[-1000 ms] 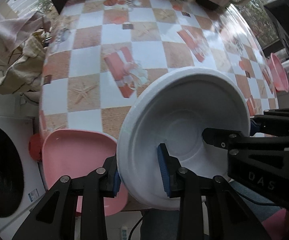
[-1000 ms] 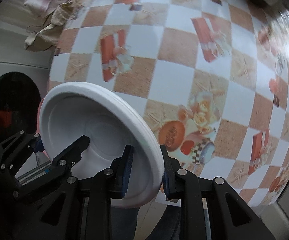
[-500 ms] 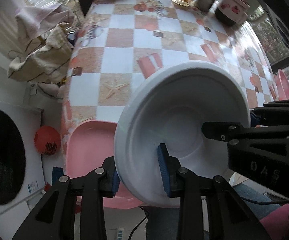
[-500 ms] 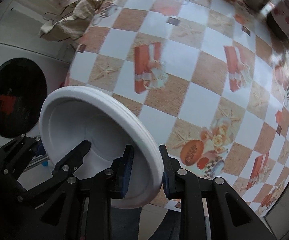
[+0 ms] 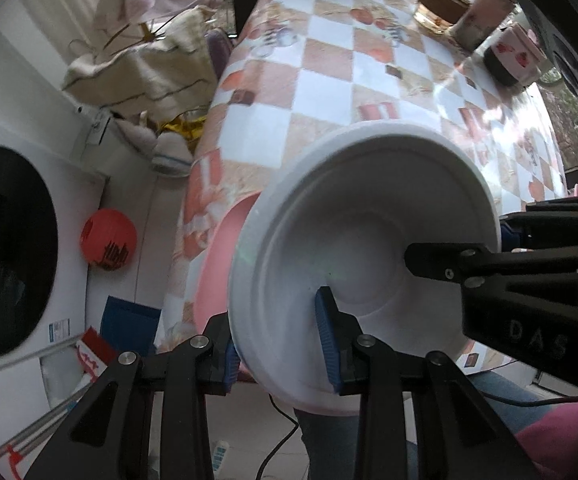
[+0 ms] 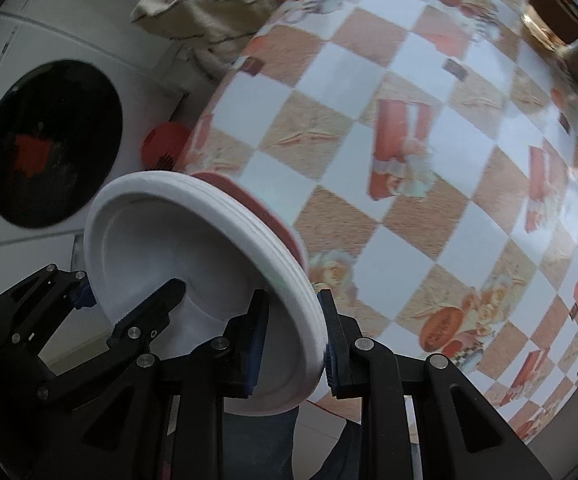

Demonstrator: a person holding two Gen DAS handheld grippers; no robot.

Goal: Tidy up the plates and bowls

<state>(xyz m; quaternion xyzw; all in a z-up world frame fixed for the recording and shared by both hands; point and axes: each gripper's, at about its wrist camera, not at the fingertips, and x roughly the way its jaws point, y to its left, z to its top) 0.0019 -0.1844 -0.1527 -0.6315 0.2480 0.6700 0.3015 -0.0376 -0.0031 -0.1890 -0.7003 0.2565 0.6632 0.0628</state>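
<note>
I have both tools clamped on the white bowl's [image 5: 369,248] rim — left tool [image 5: 279,344] and right tool [image 6: 291,346] on opposite edges — tilted above the pink plate [image 5: 219,264] at the desk [image 5: 329,92] edge.

A checkered tablecloth [image 5: 329,92] covers the table beside a white front-loading washer [image 5: 5,256] under daylight.

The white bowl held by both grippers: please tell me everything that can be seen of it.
The round white bowl looks like matte plastic or foam, with a broad ridged rim and a deep, empty hollow. It is tilted steeply, its opening toward the left wrist camera, near the edge of the checkered table. The left gripper and right gripper each clamp its rim in their jaws. A pink dish lies behind it.
</note>
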